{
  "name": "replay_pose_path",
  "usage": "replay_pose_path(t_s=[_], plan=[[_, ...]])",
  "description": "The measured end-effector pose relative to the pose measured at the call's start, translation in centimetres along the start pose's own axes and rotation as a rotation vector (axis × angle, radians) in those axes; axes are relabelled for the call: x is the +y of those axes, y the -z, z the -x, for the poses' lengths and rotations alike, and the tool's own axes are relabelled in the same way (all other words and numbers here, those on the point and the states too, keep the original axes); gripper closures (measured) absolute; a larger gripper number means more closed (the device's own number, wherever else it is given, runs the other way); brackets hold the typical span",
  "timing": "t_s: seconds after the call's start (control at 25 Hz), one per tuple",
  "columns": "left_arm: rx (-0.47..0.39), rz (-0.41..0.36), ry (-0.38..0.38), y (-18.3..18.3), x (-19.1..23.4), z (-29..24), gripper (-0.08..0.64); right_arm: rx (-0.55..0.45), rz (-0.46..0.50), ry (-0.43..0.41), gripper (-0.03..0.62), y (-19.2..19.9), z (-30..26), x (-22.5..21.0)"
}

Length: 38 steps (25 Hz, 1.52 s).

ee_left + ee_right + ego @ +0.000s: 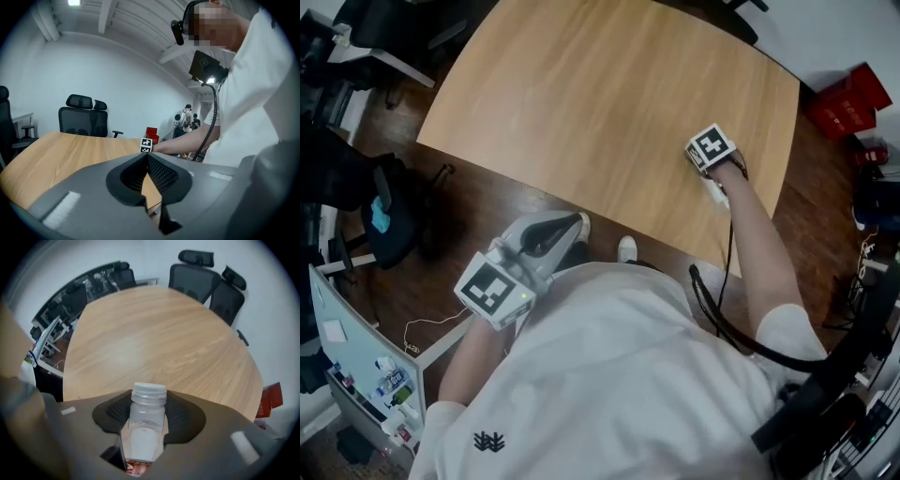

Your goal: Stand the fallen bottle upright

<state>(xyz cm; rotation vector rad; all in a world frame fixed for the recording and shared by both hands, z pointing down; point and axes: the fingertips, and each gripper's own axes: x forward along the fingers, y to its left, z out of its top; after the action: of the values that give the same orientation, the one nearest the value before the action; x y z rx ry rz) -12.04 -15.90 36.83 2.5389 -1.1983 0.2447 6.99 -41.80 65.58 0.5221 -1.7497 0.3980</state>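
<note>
In the right gripper view a clear bottle [143, 427] with a white cap [149, 393] and a red label sits between the dark pads of my right gripper [147, 416]. The pads press on both sides of its upper part, and its cap points away from the camera over the wooden table [154, 338]. The head view shows that gripper [712, 161] aimed steeply down near the table's right edge, with its marker cube on top; the bottle is hidden there. My left gripper [567, 230] hangs off the table's near edge, close to the body. It is shut [146, 161] on nothing.
The rounded wooden table [600, 103] carries nothing else that I can see. Black office chairs [206, 280] stand beyond its far side. A red box [848, 103] sits on the floor at the right, and desks with clutter [356, 366] at the left.
</note>
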Motion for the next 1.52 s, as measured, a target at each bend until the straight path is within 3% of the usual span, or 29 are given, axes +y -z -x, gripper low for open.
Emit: replay_pose_path(t_s=[0.16, 0.36, 0.44, 0.52, 0.72, 1.04, 1.2, 1.52], plan=[[-0.003, -0.040, 0.057, -1.4, 1.5, -1.6, 0.560, -0.406, -0.063, -0.006, 0.391, -5.9, 6.9, 0.2], [0.014, -0.090, 0.128, -3.0, 2.3, -3.4, 0.560, -0.877, -0.092, 0.048, 0.394, -10.0, 15.5, 0.3], [0.026, -0.110, 0.153, -3.4, 2.5, -3.6, 0.560, -1.028, -0.092, 0.090, 0.394, -10.4, 17.4, 0.7], [0.039, -0.128, 0.179, -3.7, 2.6, -3.8, 0.560, -1.111, -0.111, 0.127, 0.394, -10.0, 17.7, 0.9], [0.075, -0.168, 0.217, -3.7, 2.7, -3.8, 0.560, -1.141, -0.170, 0.188, 0.396, -7.7, 14.8, 1.8], [0.082, -0.176, 0.245, -3.4, 1.9, -4.1, 0.560, -1.117, -0.144, 0.240, 0.390, -6.5, 14.1, 2.9], [0.070, -0.170, 0.252, -3.2, 1.4, -3.8, 0.560, -1.090, -0.150, 0.228, 0.381, -6.7, 13.8, 3.0], [0.094, -0.162, 0.200, -2.3, 0.3, -3.9, 0.560, -1.083, -0.143, 0.199, 0.295, -5.7, 16.2, 3.4]])
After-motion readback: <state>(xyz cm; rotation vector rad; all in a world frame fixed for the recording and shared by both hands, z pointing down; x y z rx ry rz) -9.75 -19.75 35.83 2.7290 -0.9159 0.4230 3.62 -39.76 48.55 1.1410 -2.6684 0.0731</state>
